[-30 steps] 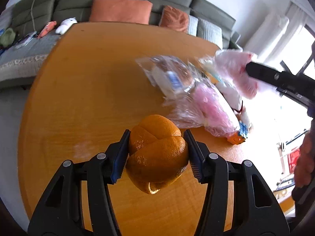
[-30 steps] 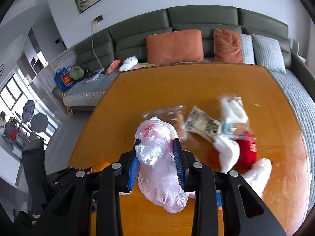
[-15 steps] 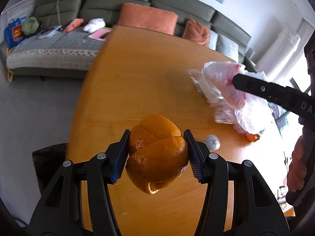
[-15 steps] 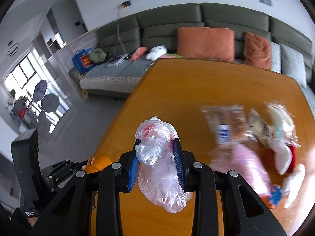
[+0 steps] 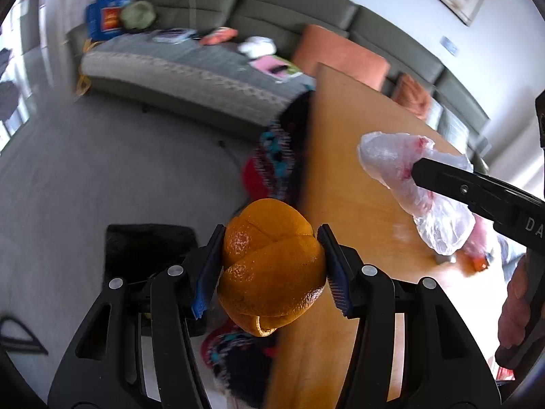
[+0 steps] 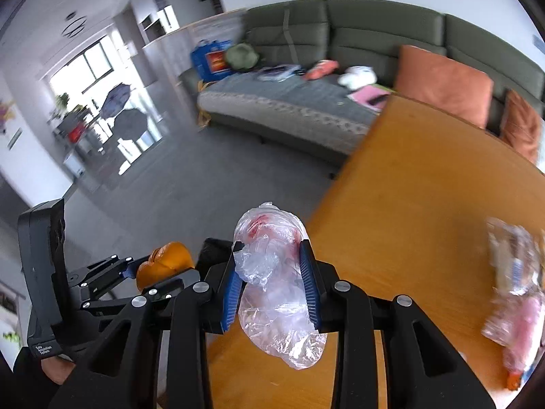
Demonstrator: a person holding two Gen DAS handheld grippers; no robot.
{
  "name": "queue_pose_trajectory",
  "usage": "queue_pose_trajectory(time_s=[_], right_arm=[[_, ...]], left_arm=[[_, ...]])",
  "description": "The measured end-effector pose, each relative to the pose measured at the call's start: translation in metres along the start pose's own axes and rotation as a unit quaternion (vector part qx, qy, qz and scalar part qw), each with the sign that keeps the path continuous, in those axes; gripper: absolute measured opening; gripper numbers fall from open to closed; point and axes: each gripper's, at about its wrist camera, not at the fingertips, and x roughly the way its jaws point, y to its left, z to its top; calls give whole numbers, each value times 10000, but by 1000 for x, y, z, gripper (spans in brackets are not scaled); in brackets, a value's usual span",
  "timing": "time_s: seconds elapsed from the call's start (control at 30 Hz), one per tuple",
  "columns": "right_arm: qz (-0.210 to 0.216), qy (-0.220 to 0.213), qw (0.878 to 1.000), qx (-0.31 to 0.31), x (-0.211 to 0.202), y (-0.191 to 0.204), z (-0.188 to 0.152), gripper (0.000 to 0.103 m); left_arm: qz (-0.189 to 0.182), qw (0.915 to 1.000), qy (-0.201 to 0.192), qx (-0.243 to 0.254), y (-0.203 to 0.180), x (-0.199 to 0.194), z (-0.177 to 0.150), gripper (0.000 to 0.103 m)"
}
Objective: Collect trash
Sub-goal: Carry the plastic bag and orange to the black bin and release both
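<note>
Left wrist view: an orange peel (image 5: 270,272), scored into segments and curled into a ball, is pinched between the blue pads of the left gripper (image 5: 270,269). Both jaws are pressed against its sides. Beyond and below the jaws, the edge of the wooden table (image 5: 354,156) is seen on the right, with grey floor (image 5: 119,170) on the left. A dark bin opening (image 5: 146,245) is visible just left of the left jaw, partly hidden by it; its depth cannot be told. Patterned dark fabric (image 5: 276,156) is seen beside the table edge, blurred.

To the right of the jaws, the right gripper (image 5: 477,194) is seen from the side, closed on a crumpled clear plastic bag (image 5: 408,177) with red smears, held above the table.

Right wrist view: the plastic bag (image 6: 272,279) is clamped between the jaws of the right gripper (image 6: 270,283), with its loose end hanging below the pads. To the left of the jaws, the left gripper (image 6: 136,272) is seen with the orange peel (image 6: 165,262) in its grip. Further wrappers (image 6: 517,272) are lying on the table (image 6: 425,187) well to the right of the jaws, blurred. A grey-green sofa (image 6: 357,41) with orange cushions (image 6: 442,85) is seen beyond.
</note>
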Motion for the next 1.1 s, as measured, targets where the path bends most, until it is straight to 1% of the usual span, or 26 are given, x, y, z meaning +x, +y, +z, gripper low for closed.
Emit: queue_pose_trajectory(time_s=[0.13, 0.33, 0.5, 0.6, 0.63, 0.67, 0.7, 0.73, 0.77, 0.8, 0.87, 0.97, 1.1], right_arm=[[285, 138, 9993, -202, 23, 32, 6, 34], [692, 447, 9960, -356, 57, 73, 10, 34], [929, 723, 9919, -481, 83, 101, 10, 34], [1051, 881, 9889, -571, 99, 119, 10, 34], [1109, 934, 9877, -590, 104, 125, 10, 36], [1167, 1002, 9861, -622, 110, 130, 11, 41], [1150, 1047, 9856, -660, 116, 138, 13, 45], [1118, 1027, 9859, -700, 118, 144, 14, 56], [1123, 974, 9859, -767, 120, 149, 16, 57], [1070, 923, 9862, -868, 121, 155, 17, 57], [1049, 865, 9860, -962, 122, 160, 22, 57], [1077, 832, 9855, -1014, 122, 166, 25, 57], [1062, 825, 9859, -994, 124, 162, 28, 57]], left_arm=[[288, 9993, -23, -256, 38, -12, -5, 54], [662, 9960, 70, -595, 88, -21, -14, 54], [942, 9911, 252, -909, 128, -19, -25, 54], [1122, 9878, 412, -996, 146, -13, -32, 54], [1169, 9869, 460, -1015, 149, -10, -34, 55], [1224, 9858, 513, -1030, 154, -7, -34, 55], [1289, 9845, 576, -1038, 158, -5, -35, 63], [1427, 9822, 606, -1064, 162, -4, -36, 88], [1575, 9796, 566, -1117, 165, -6, -35, 99], [1637, 9787, 453, -1155, 168, -10, -34, 97], [1719, 9775, 324, -1177, 172, -17, -30, 97], [1939, 9744, 284, -1101, 175, -23, -23, 97], [2019, 9727, 218, -1124, 177, -26, -17, 97]])
